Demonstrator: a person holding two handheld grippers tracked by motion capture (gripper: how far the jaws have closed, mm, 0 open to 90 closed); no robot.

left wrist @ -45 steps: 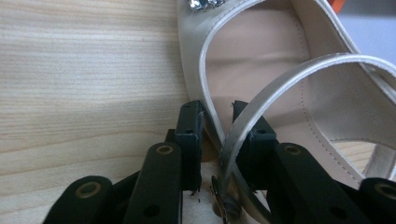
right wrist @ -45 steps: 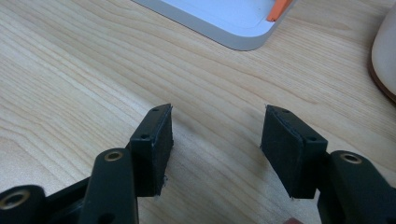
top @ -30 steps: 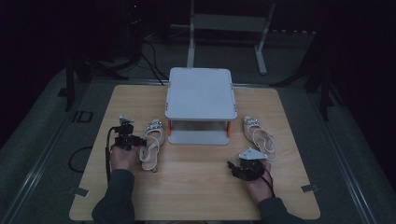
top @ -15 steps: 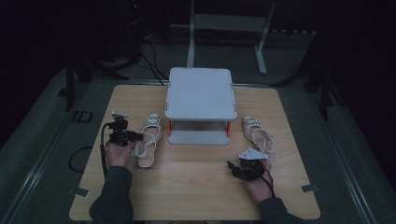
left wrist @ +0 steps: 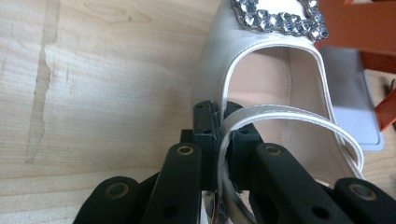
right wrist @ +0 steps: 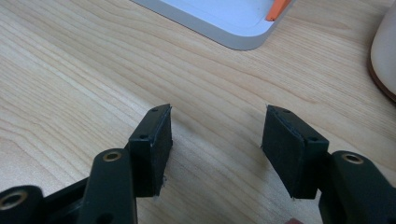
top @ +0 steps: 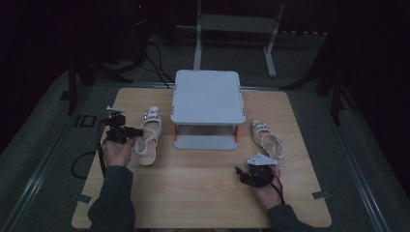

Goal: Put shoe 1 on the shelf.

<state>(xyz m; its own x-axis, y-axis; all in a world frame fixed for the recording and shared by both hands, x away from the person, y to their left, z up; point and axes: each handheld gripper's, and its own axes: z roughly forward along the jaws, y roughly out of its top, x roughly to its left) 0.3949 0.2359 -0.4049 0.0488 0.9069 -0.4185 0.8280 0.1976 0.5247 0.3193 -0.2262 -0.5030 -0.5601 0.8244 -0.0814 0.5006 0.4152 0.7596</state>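
The left gripper (top: pixel 137 131) has carried the left sandal (top: pixel 149 136) a little farther from the person over the last second; the sandal now lies with its jewelled toe close to the front left corner of the white two-tier stand (top: pixel 207 96), where before it sat lower on the surface (top: pixel 193 193). The right gripper (top: pixel 244 175) has not moved.

In the left gripper view the jaws are clamped on the heel strap (left wrist: pixel 280 116) of the sandal, the thin white band pinched between the two pads. The shoe's open body stretches away from the gripper, its rhinestone buckle (left wrist: pixel 275 18) at the far end beside an orange post (left wrist: pixel 387 107) of the stand. In the high view the left hand (top: pixel 118 150) holds that gripper pointing to the right, forearm reaching in from the bottom edge.

The right gripper's jaws stand wide apart with nothing between them, low over bare wood, aimed toward the stand's lower tray (right wrist: pixel 224 18). The right hand (top: pixel 268 191) rests near the front right of the surface. The right sandal (top: pixel 268 142) lies just beyond it, to the right of the stand, apart from the gripper.
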